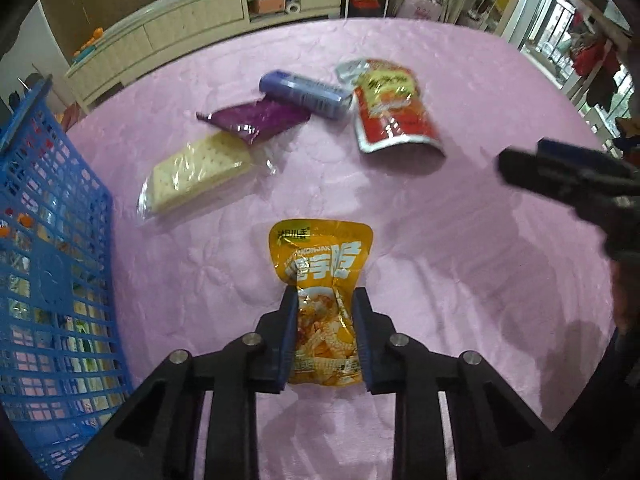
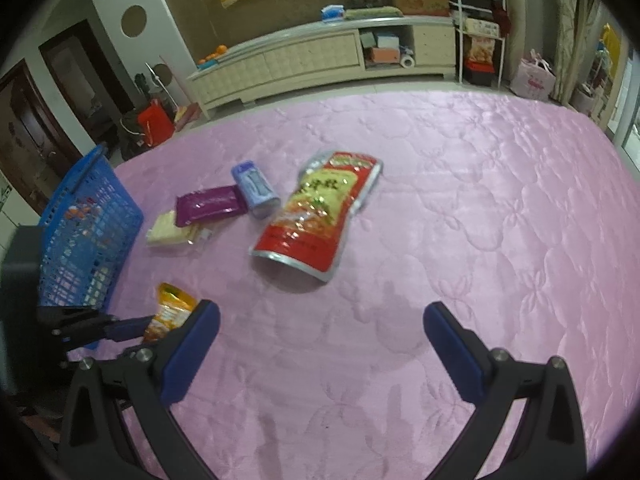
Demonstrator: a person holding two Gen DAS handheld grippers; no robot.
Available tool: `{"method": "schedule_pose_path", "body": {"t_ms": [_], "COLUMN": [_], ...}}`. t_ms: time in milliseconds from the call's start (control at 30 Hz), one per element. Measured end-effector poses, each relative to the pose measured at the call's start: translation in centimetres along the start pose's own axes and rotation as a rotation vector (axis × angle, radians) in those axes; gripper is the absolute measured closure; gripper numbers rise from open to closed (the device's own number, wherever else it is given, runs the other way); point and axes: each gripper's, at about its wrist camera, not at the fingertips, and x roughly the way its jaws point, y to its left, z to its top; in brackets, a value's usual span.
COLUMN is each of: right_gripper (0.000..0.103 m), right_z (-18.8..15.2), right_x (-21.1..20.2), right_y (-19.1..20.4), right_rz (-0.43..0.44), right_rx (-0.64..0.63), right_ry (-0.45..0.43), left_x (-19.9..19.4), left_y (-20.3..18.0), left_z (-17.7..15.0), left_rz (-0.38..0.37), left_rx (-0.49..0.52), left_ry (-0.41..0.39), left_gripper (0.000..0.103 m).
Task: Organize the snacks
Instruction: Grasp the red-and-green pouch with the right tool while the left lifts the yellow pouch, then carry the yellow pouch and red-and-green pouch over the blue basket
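Between left claw (image 1: 326, 300) pads: crinkled yellow konjac pouch (image 1: 324, 280), gripped, lower edge hidden; right claw (image 2: 322, 320) spread wide, empty.

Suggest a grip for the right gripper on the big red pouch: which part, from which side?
Probably the flat sides of the red pouch near its middle, coming from above with the open right gripper turned across its long axis. It lies flat on the pink cover with its body narrower than its length. Its near end curls up, so that edge could be pinched instead. The blue tube sits close to its left.
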Motion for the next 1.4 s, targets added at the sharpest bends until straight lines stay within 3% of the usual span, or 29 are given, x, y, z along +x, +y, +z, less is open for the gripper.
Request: {"method": "schedule_pose_path", "body": {"t_ms": [300, 433, 567, 800, 1033, 1200, 1267, 1367, 1400], "right_gripper": [0.0, 0.0, 0.0, 0.001, 0.018, 0.023, 0.047, 0.061, 0.061], "right_z": [2.8, 5.2, 7.5, 9.4, 9.5, 9.0, 8.9, 8.4, 8.0], "right_x": [1.1, 2.3, 4.5, 8.8, 11.2, 11.6, 11.4, 10.6, 10.1], "right_y": [0.7, 0.9, 1.0, 1.4, 1.9, 2.8, 3.2, 3.2, 3.0], "right_rz": [0.001, -0.029, -0.111, -0.136, -0.182, -0.204, -0.192, -0.166, -0.149], "right_rx": [0.011, 0.033, 0.048, 0.024, -0.026, -0.08, -0.096, -0.101, -0.1], "right_ry": [0.048, 0.074, 0.124, 0.225, 0.287, 0.284, 0.272, 0.28, 0.278], "left_x": [-2.9, -3.1, -3.2, -2.9, -2.4, -2.4, -2.7, -3.3, -3.7], "left_y": [0.9, 2.4, 4.3, 5.5, 6.3, 6.1, 6.0, 5.7, 5.5], "left_z": [2.0, 3.1, 4.4, 5.5, 6.2, 5.9, 5.8, 5.4, 5.2], "left_rz": [0.019, 0.063, 0.059, 0.076, 0.065, 0.065, 0.06, 0.059, 0.061], "left_rx": [-0.026, -0.081, -0.133, -0.149, -0.173, -0.171, -0.175, -0.171, -0.166], "left_ry": [-0.112, -0.121, -0.139, -0.16, -0.163, -0.158, -0.157, -0.162, -0.167], "left_gripper": [0.078, 0.078, 0.078, 0.078, 0.077, 0.077, 0.077, 0.077, 0.077]}}
